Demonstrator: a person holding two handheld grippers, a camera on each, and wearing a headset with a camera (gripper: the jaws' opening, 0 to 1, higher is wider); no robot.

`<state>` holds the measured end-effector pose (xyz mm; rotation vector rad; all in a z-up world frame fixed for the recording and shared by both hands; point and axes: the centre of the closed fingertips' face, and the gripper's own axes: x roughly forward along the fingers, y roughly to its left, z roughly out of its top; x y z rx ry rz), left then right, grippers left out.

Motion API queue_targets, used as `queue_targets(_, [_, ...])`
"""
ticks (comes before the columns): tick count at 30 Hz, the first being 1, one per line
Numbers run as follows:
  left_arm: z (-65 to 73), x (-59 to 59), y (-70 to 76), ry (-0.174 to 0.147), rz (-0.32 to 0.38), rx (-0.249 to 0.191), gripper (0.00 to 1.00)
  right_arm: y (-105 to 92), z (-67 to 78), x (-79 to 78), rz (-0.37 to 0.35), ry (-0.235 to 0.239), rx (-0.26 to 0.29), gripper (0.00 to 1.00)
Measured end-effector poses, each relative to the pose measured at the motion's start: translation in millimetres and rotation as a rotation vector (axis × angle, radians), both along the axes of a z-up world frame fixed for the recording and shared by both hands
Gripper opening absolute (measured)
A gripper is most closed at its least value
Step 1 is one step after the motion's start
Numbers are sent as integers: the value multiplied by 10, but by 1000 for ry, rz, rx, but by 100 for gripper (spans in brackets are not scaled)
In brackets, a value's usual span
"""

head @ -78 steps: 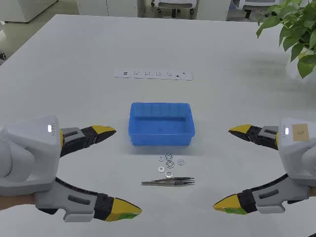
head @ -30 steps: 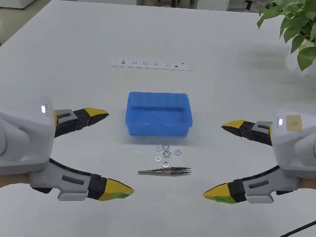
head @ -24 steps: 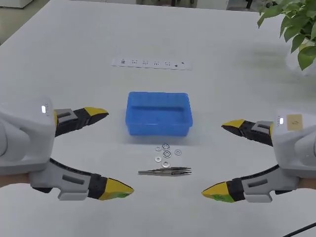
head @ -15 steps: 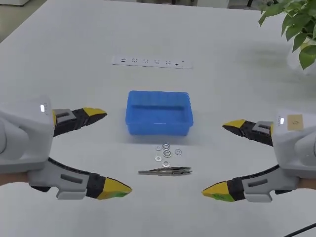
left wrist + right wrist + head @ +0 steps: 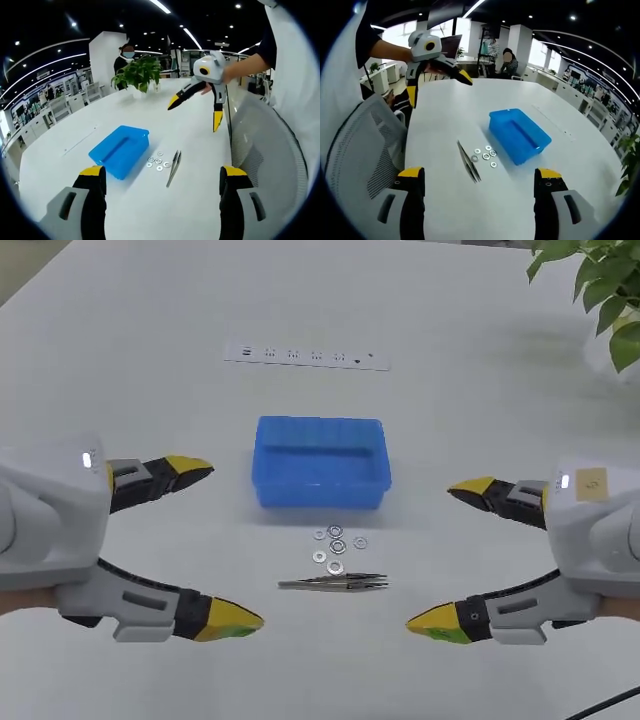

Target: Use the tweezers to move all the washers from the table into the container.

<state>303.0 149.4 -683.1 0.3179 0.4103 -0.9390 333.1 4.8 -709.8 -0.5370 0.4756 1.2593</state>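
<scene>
Several small metal washers [image 5: 337,544] lie in a cluster on the white table, just in front of an empty blue container [image 5: 321,462]. Steel tweezers [image 5: 333,583] lie flat right below the washers. My left gripper [image 5: 225,545] hovers open at the left of them, and my right gripper [image 5: 440,555] hovers open at the right, both well apart from the tweezers. The left gripper view has the washers [image 5: 158,162], tweezers [image 5: 173,167] and container [image 5: 120,150] ahead, with the right gripper [image 5: 197,115] beyond. The right gripper view has the washers [image 5: 485,155], tweezers [image 5: 468,161] and container [image 5: 518,134].
A white power strip [image 5: 306,356] lies on the table behind the container. A potted green plant [image 5: 600,295] stands at the far right corner. A mesh office chair [image 5: 260,150] stands by the near table edge. People are in the background of the room.
Only the head camera has shifted a little. Both grippers stay open in much the same places; washers, tweezers and container have not moved.
</scene>
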Motion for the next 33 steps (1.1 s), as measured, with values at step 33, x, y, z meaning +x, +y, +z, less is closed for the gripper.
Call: queue_targets(33, [-719, 204, -206, 132, -82, 108, 76, 257, -522, 75, 104, 105, -119, 53])
